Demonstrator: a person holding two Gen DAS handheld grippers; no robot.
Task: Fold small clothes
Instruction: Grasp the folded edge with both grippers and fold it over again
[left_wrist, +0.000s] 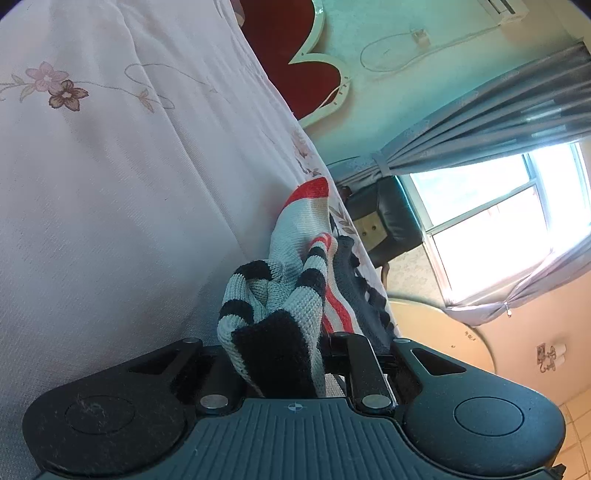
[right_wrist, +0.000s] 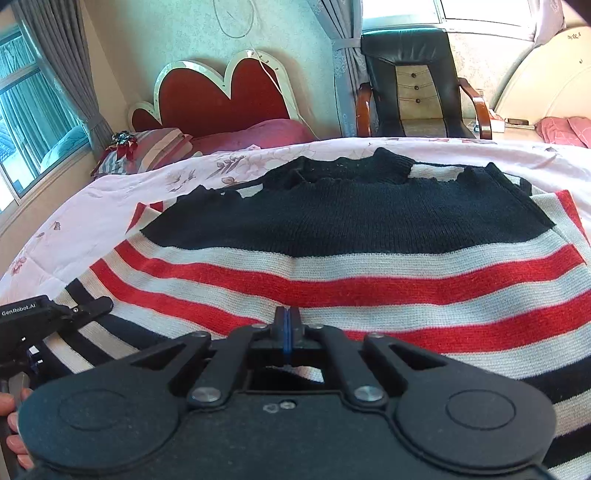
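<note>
- Knit sweater (right_wrist: 332, 266) spread flat on the bed, chunky ribbed weave, broad red and cream bands across the middle, solid black panel toward the neck.
- Black and cream stripes at the near hem and along the left sleeve.
- Scalloped black edging at the collar, lying on a pale pink bedspread (right_wrist: 110, 199) printed with small flowers.
- Right gripper (right_wrist: 287, 317) hovering low over the red stripe, tilted down, black fingers pressed together with a thin blue pad line between them, nothing pinched.
- Left gripper (left_wrist: 288, 354) clamped on a bunched sleeve end (left_wrist: 273, 332), soft fuzzy black cuff and grey-cream knit crumpled up between the fingers.
- Same left gripper at the left edge of the right wrist view (right_wrist: 85, 308), lying low and nearly level over the striped sleeve, a hand's fingertips (right_wrist: 14, 424) showing behind it.
- Left view rolled sideways, bedspread filling the left half, fine woven texture with an embroidered pink and brown flower.
- Heart-shaped red headboard (right_wrist: 218, 99) with a cream rim behind the bed, pink pillow (right_wrist: 258, 134) below it.
- Black leather chair (right_wrist: 417, 74) with wooden arms beyond the far edge of the bed, grey curtains (right_wrist: 55, 62) by the windows.
- Exact pinch point on the sleeve hard to make out, possibly just the cuff.
</note>
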